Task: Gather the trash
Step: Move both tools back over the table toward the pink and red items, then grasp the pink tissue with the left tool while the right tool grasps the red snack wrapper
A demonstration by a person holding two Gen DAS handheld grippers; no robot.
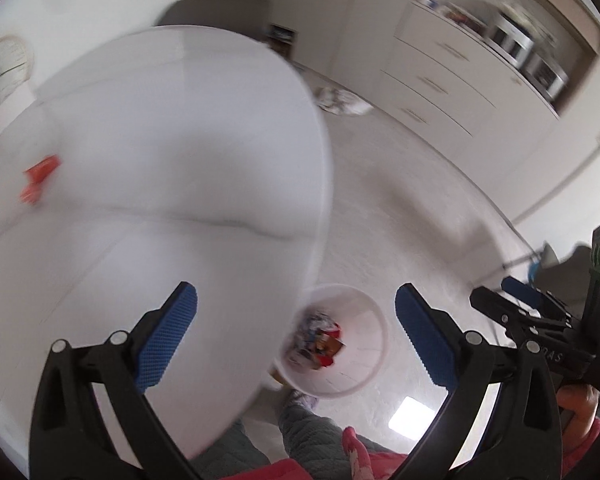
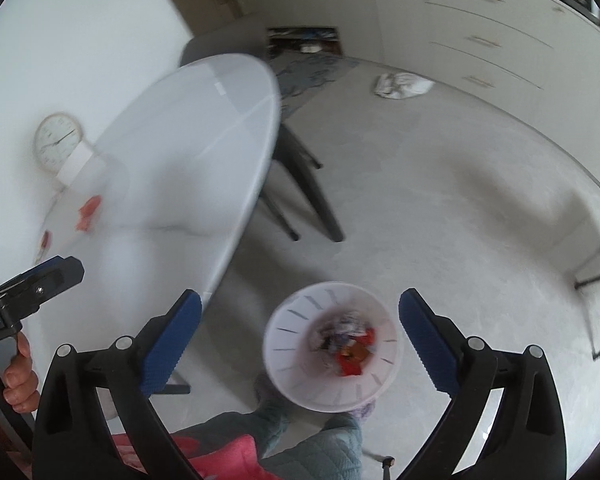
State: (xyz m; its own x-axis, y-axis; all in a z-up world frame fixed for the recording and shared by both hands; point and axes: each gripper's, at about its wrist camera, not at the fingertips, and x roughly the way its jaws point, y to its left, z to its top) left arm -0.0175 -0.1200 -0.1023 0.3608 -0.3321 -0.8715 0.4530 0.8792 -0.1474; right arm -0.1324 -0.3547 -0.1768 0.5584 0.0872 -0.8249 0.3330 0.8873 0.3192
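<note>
1. Across the left of both views, round white table (image 2: 188,152), mostly bare; orange-red wrappers (image 2: 89,213) near its far side by a clock (image 2: 56,146) and a white box (image 2: 75,165). These look like the trash left to collect.
2. Below the table edge, on the floor just beside the person's quilted trouser legs (image 2: 312,440), white slotted bin (image 2: 332,346), already holding crumpled wrappers, red and mixed colours.
3. Pale crumpled heap (image 2: 402,85) on the floor by the drawers, well apart from the bin; can't tell if trash or cloth.
4. Left gripper (image 1: 296,332): jaws wide, nothing between the blue pads. Right gripper (image 2: 300,340): same, wide and empty, hanging above the bin.
5. Judged step: both empty over the bin, so next is going back to the table for the wrappers. Keep jaws wide on approach, come down steeply on one wrapper, pinch flat against the tabletop; thin foil may slide, so close slowly. Steer clear of clock and box.
6. Writing: white letters on each gripper body, blurred, unreadable. Wrapper print too small to read.
</note>
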